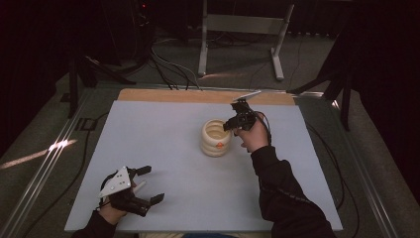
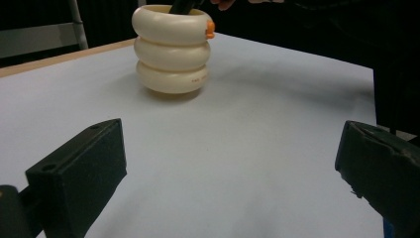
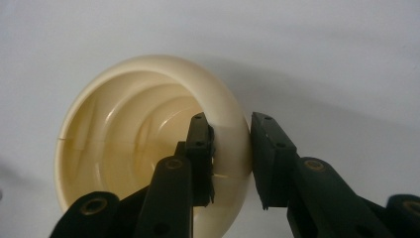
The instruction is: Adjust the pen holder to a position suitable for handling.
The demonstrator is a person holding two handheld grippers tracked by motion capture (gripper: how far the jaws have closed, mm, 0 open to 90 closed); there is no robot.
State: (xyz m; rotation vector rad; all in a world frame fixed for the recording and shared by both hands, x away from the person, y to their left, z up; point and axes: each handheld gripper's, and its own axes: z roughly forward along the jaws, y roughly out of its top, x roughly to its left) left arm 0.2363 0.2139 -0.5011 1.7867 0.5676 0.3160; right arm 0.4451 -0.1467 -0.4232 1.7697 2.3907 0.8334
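Cream ribbed plastic cup shaped like three stacked rings (image 1: 216,138) sits about 1 o'clock from table centre. Right gripper (image 3: 231,148) is clamped on its rim, one jaw inside. Looks light, stiff, slick, so pinching the wall makes sense. Left gripper (image 1: 143,184) gapes, holding nothing.

cream ringed cup (image 2: 172,49), open fingers (image 2: 79,178), table (image 2: 257,148)
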